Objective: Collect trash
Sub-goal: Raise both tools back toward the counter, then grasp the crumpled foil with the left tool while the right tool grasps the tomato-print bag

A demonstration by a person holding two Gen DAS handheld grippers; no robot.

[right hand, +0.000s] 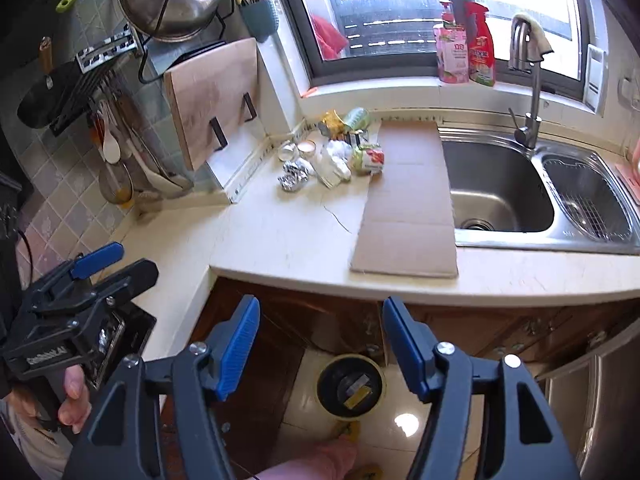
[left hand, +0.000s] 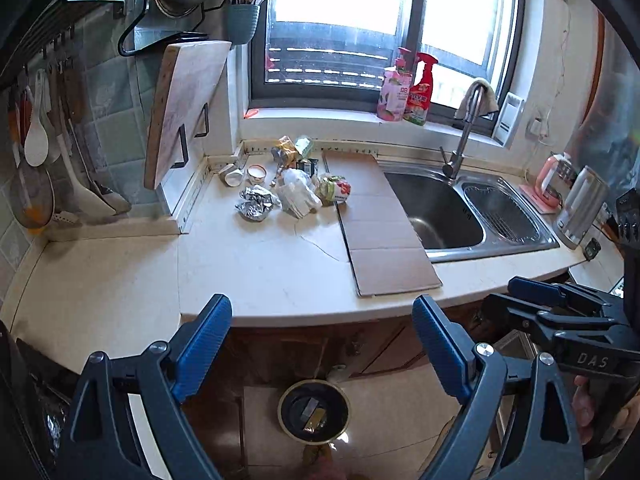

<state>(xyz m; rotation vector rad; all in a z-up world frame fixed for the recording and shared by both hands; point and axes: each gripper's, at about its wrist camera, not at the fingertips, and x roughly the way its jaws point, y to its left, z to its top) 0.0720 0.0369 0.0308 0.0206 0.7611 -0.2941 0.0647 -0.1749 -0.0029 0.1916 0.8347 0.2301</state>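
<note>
A heap of trash lies at the back of the counter: crumpled foil, a white plastic bag, a green and red wrapper, two small paper cups and yellow wrappers. A round black trash bin stands on the floor below, with some pieces in it. My left gripper and right gripper are both open and empty, held in front of the counter edge above the bin.
A flat cardboard sheet lies left of the steel sink. A cutting board leans at the back left. Kettles stand at the right. Bottles stand on the window sill.
</note>
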